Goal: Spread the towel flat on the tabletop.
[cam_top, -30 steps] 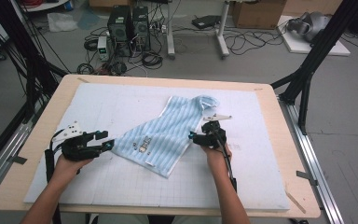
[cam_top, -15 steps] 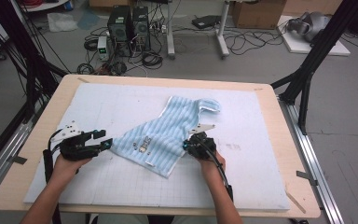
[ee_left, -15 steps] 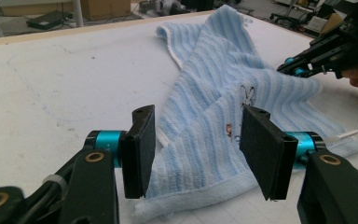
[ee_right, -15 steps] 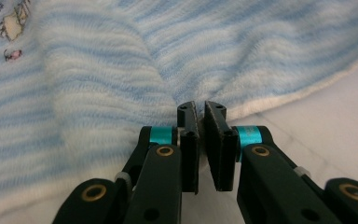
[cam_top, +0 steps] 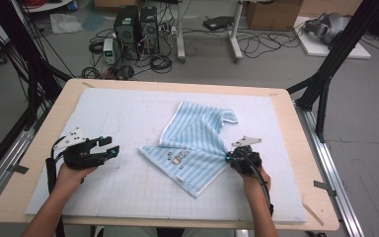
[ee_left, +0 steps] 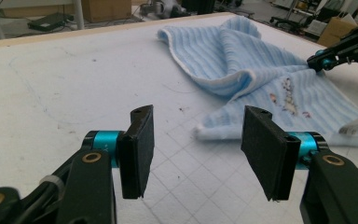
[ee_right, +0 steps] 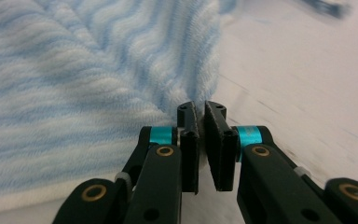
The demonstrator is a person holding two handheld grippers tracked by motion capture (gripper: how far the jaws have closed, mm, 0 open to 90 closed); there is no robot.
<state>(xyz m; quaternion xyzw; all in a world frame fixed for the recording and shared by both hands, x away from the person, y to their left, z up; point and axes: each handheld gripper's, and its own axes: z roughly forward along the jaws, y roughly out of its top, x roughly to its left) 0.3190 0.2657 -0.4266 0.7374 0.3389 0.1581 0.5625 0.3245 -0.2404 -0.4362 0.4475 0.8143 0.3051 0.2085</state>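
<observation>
A light blue striped towel [cam_top: 192, 140] lies rumpled on the white gridded mat [cam_top: 128, 113], with a small dark print [cam_top: 176, 159] near its front edge. At its right edge, my right gripper [cam_top: 228, 157] has just closed its jaws. In the right gripper view the pads [ee_right: 200, 109] pinch the towel's [ee_right: 98, 70] hem. My left gripper [cam_top: 111, 146] rests on the mat left of the towel. Its jaws [ee_left: 198, 140] stand open and have just widened slightly, with nothing between them. They point at the towel's [ee_left: 261, 70] near corner. Beyond it is the right gripper [ee_left: 319, 60].
The mat covers most of a wooden table [cam_top: 306, 163]. Bare mat lies left of and in front of the towel. Black frame legs [cam_top: 325, 74] stand at both sides. Computers and cables [cam_top: 138, 29] sit on the floor beyond the far edge.
The right gripper went in to the towel's right edge, shut on it and drew it to the right. The left hand stayed in place.
</observation>
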